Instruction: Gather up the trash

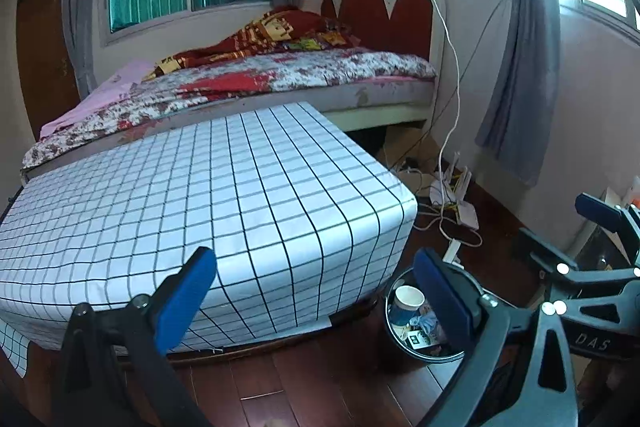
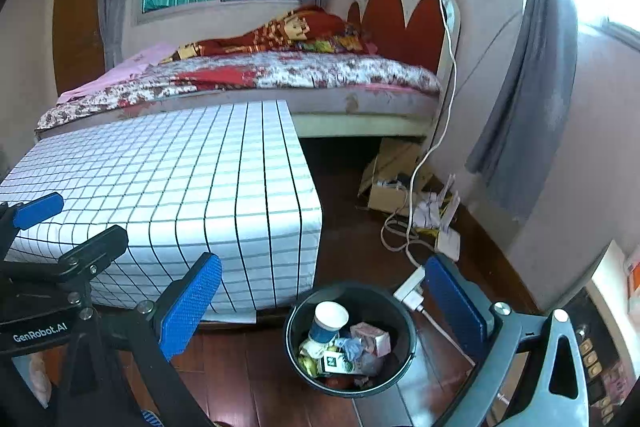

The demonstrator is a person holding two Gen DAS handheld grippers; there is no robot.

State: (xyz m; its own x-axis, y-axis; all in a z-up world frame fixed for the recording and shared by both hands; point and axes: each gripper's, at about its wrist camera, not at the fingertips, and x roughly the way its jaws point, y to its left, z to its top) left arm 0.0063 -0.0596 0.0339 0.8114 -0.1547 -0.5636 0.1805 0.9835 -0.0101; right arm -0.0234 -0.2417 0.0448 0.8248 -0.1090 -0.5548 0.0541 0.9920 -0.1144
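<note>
Two handheld grippers with blue-padded fingers hang above a dark wooden floor in a bedroom. The left gripper [image 1: 316, 291] has its fingers spread wide and released, with nothing between them. The right gripper [image 2: 324, 301] is likewise spread wide and released, holding nothing.

A round black trash bin [image 2: 394, 311] stands on the floor just beside the near right corner of a counter [image 1: 192, 187] draped in a white cloth with a black grid pattern. In the right wrist view the bin sits between the two fingers, lower in the picture. Inside it lie a white paper cup [image 2: 329, 321] with a blue band, tilted on its side, a pink carton [image 2: 372, 337], a crumpled bluish wrapper, and a small white box with a green mark [image 2: 334, 363]. In the left wrist view the bin is partly hidden behind the gripper's right finger [image 1: 440, 303].

Behind the counter is a bed [image 1: 256, 83] with a floral cover, a red blanket and a red scalloped headboard. A white cable [image 2: 444, 107] hangs down the wall to a clutter of cords, papers and a cardboard box [image 2: 390, 179] on the floor by a grey curtain [image 2: 520, 99].
</note>
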